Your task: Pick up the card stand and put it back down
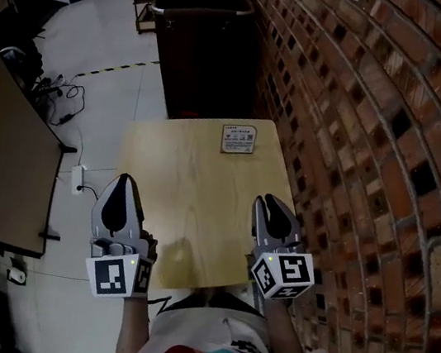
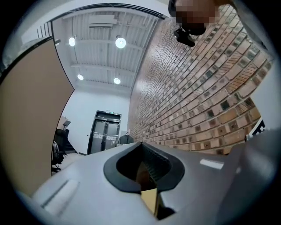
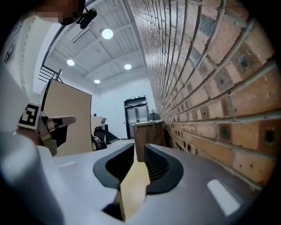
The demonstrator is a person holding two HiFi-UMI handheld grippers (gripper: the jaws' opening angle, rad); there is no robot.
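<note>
Left gripper [image 1: 124,176] and right gripper [image 1: 271,198] were held over the near edge of the surface [image 1: 186,182]; both were closed, or nearly so, and empty. The card stand [image 1: 238,139] stood near the far edge, well apart from both, with bare surface between. A brick wall [image 1: 365,112] bordered the right side, and a dark bin [image 1: 201,42] stood beyond.

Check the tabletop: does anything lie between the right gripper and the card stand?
Nothing visible does. The card stand sits near the far edge of the table, the right gripper over its near edge, and only bare wood lies between them.
</note>
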